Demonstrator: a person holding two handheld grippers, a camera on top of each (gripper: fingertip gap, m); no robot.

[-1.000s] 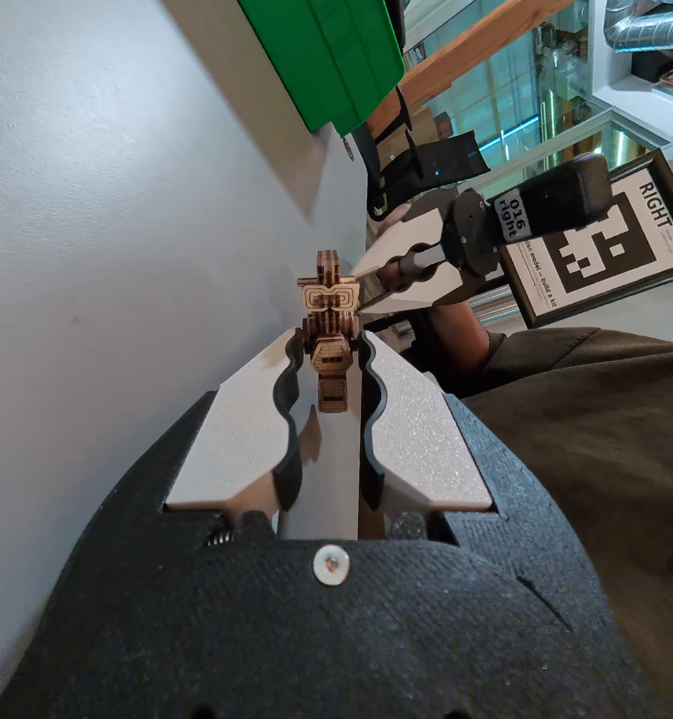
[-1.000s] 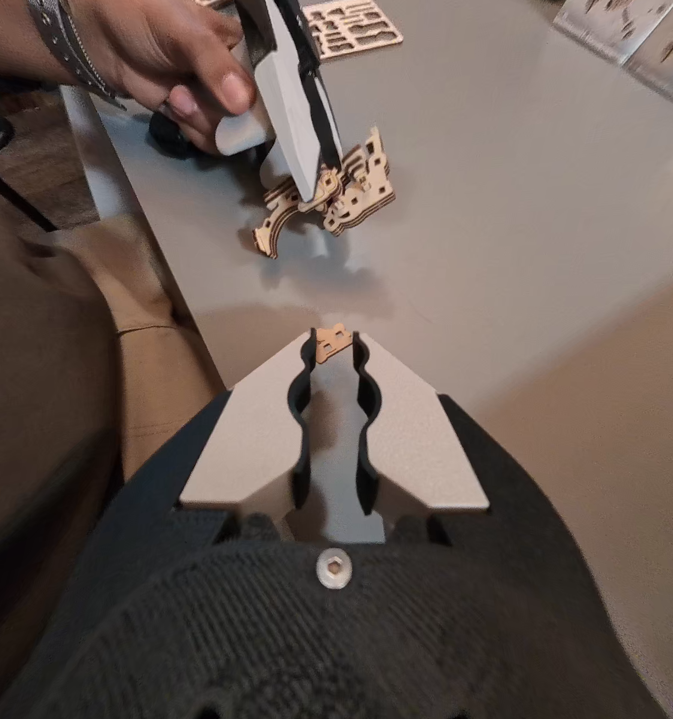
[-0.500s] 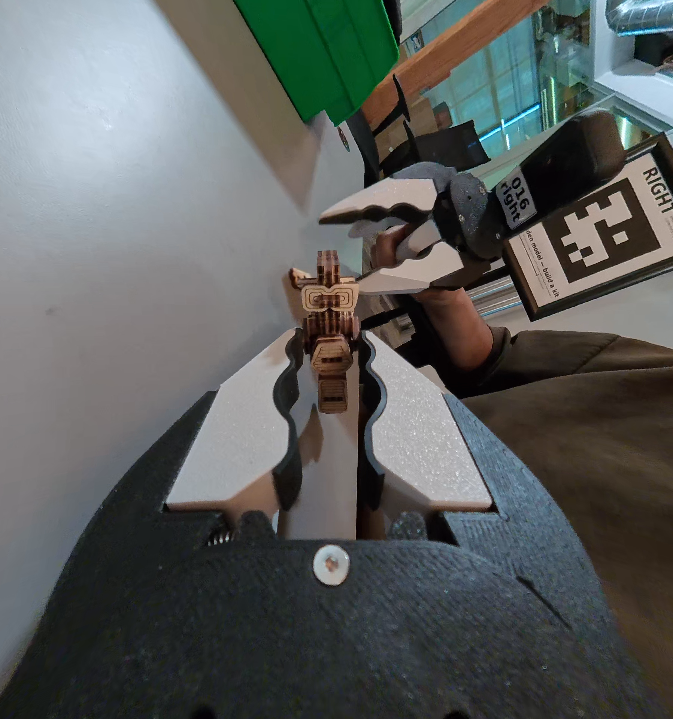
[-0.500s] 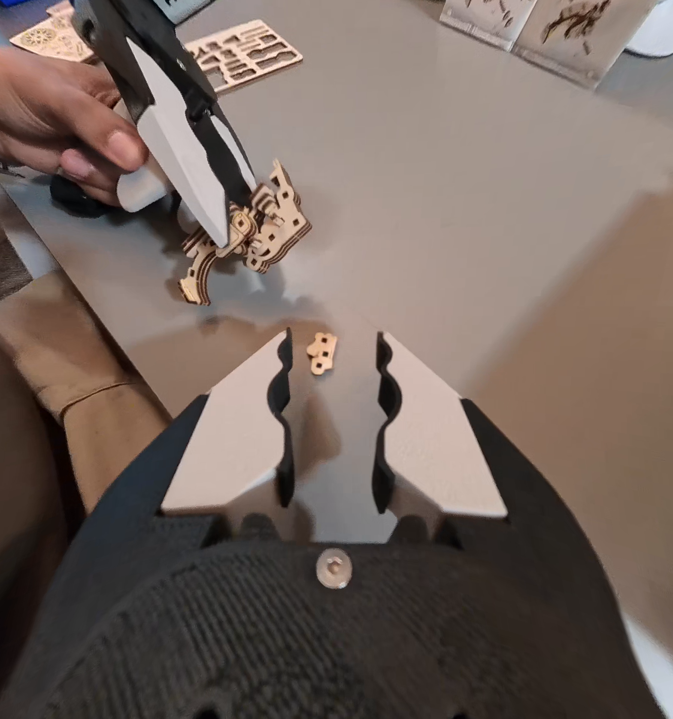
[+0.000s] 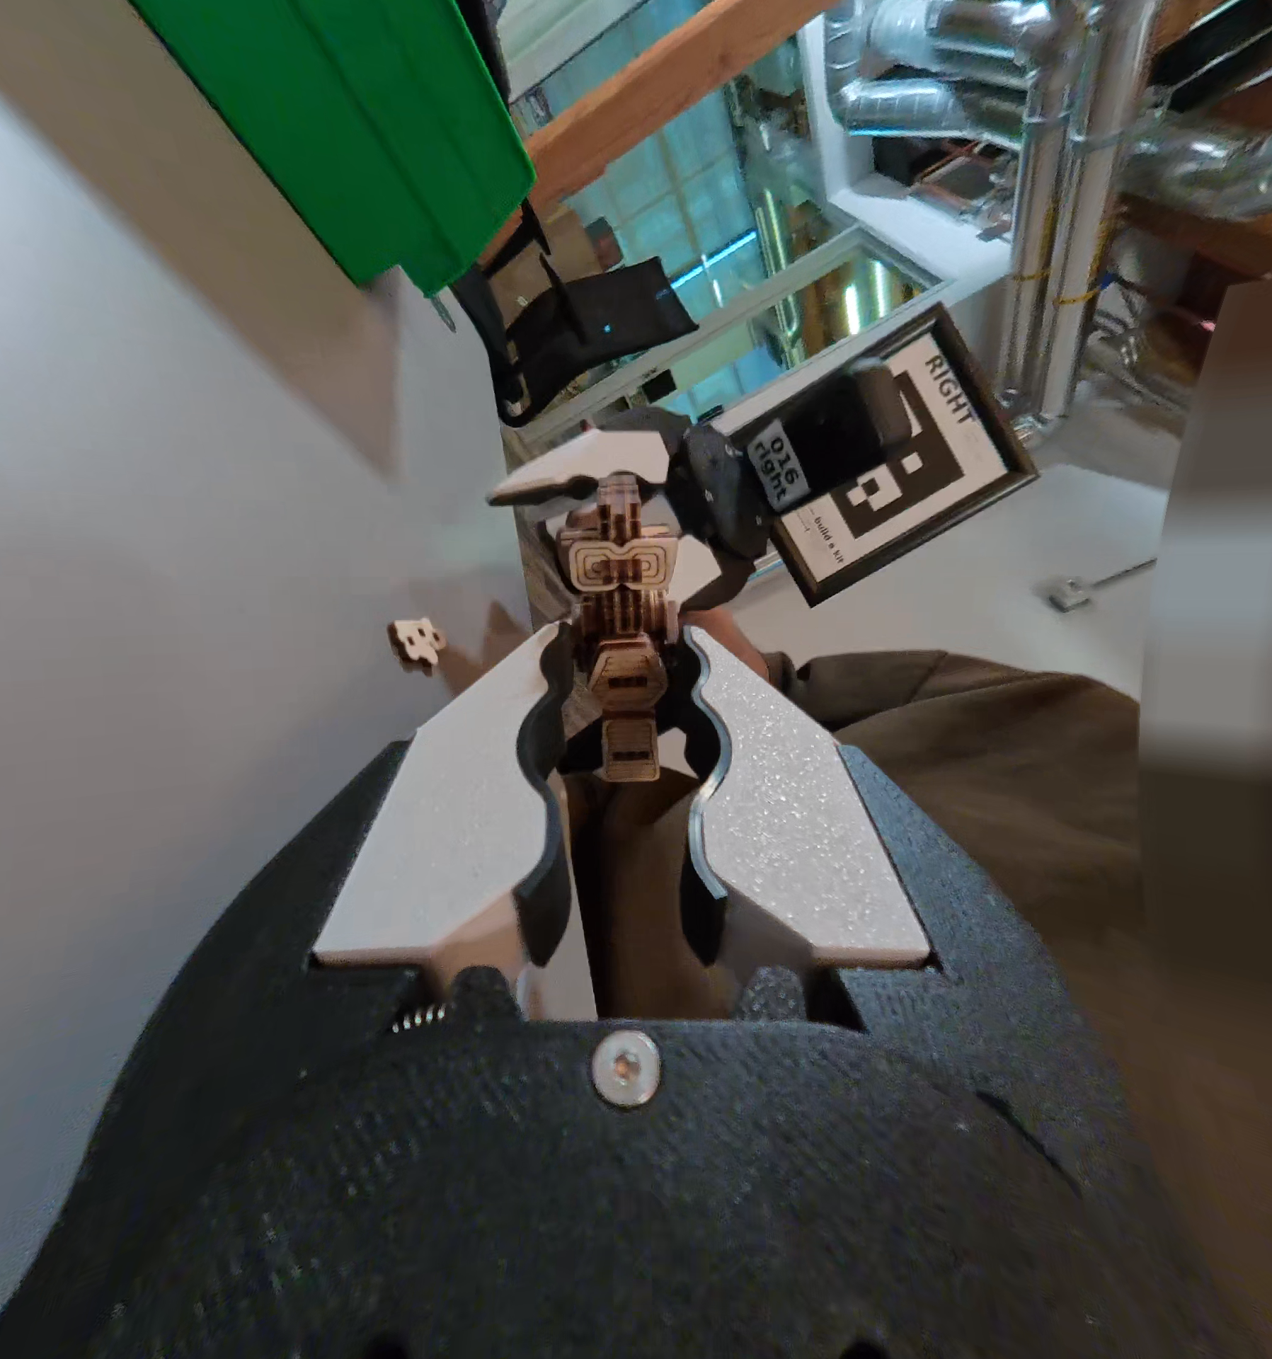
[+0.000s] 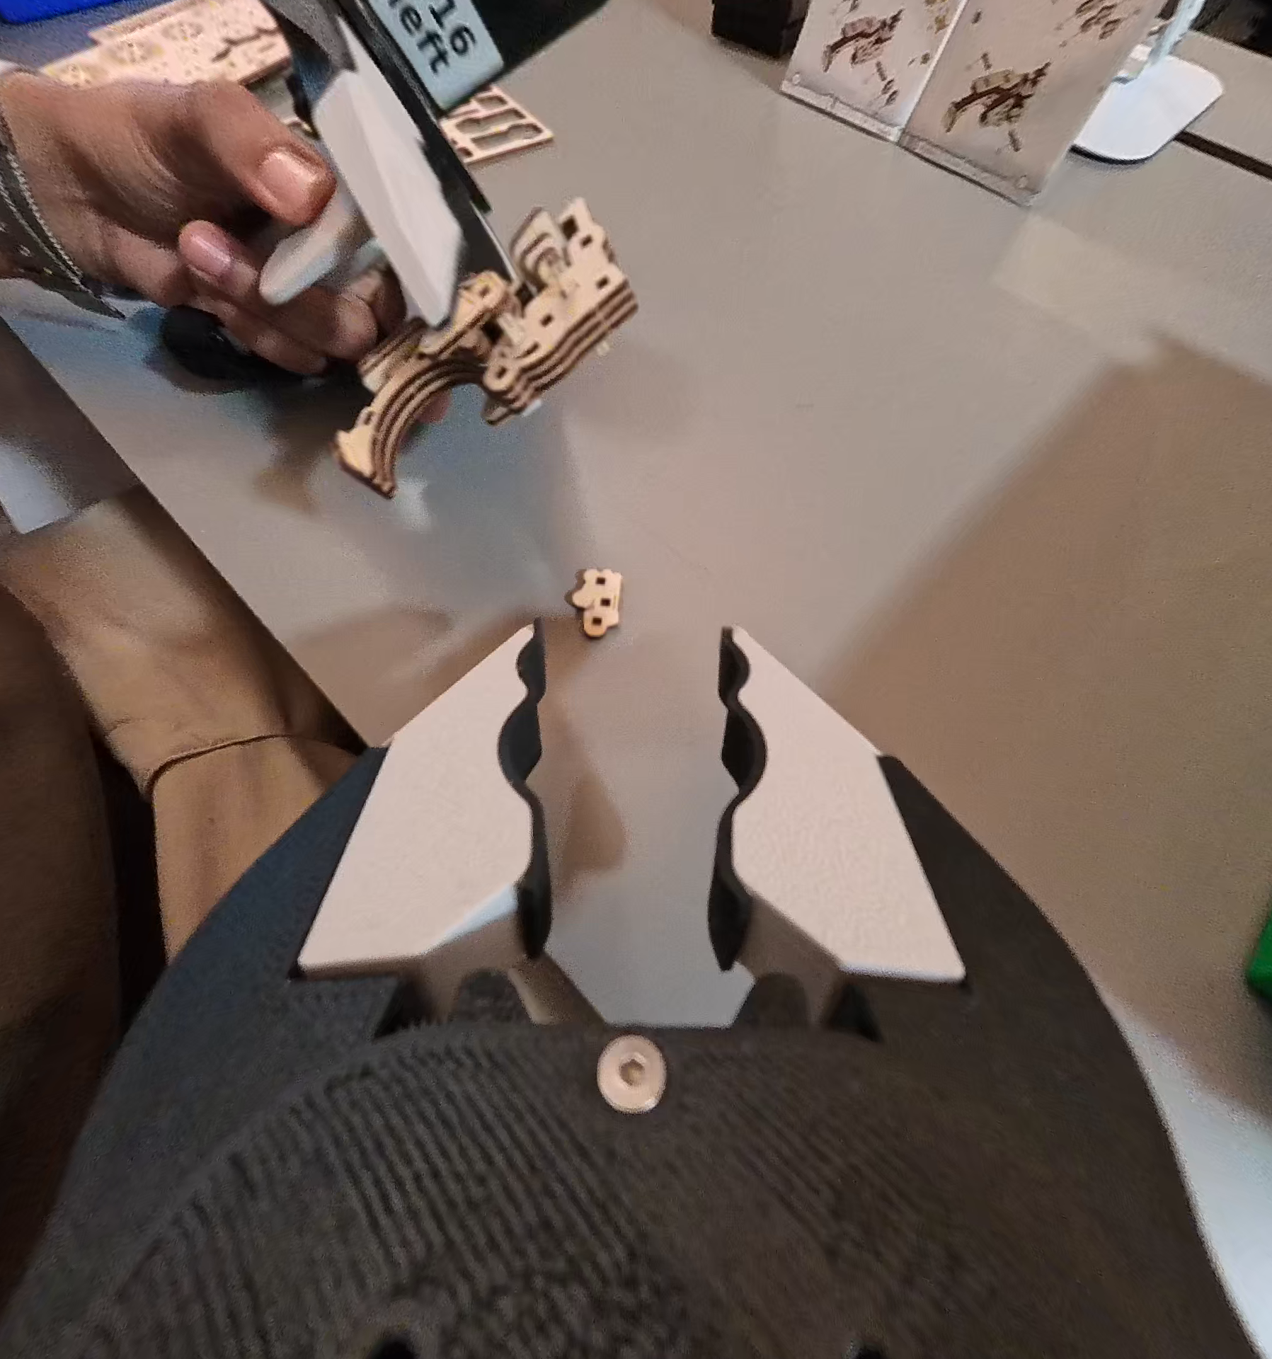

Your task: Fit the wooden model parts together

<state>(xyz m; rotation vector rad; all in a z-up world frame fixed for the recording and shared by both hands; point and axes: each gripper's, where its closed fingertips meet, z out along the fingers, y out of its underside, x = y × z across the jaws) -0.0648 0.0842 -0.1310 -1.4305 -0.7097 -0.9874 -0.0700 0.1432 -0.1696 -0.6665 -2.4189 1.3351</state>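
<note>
Left claw [image 5: 622,647]: fingers clamped on the wooden model assembly [image 5: 622,610], a stack of laser-cut plywood layers held up off the grey counter [image 5: 140,515]. From the right wrist view the same assembly [image 6: 500,346] hangs in the air above the counter [image 6: 875,412], its curved layered end pointing down toward the near edge, its blocky notched end pointing away. A bare hand [image 6: 177,213] wraps the left claw's handle.

Right claw [image 6: 631,632]: fingers spread wide apart, gripping nothing. Tips hover low over the counter. A small loose wooden piece [image 6: 597,601], with square cut-outs, lies flat on the counter just beyond the tips, nearer the left finger. It is well apart from the held assembly. The left wrist view shows the same piece [image 5: 416,638] lying on the counter to the left of the claw, with the right claw [image 5: 588,507] in view behind the assembly.

Far side of counter: plywood part sheets [image 6: 497,132] lying flat, upright instruction cards [image 6: 934,81]. A green bin [image 5: 338,125] sits at the counter's end. A framed marker sign [image 5: 905,471] stands behind the right claw.
</note>
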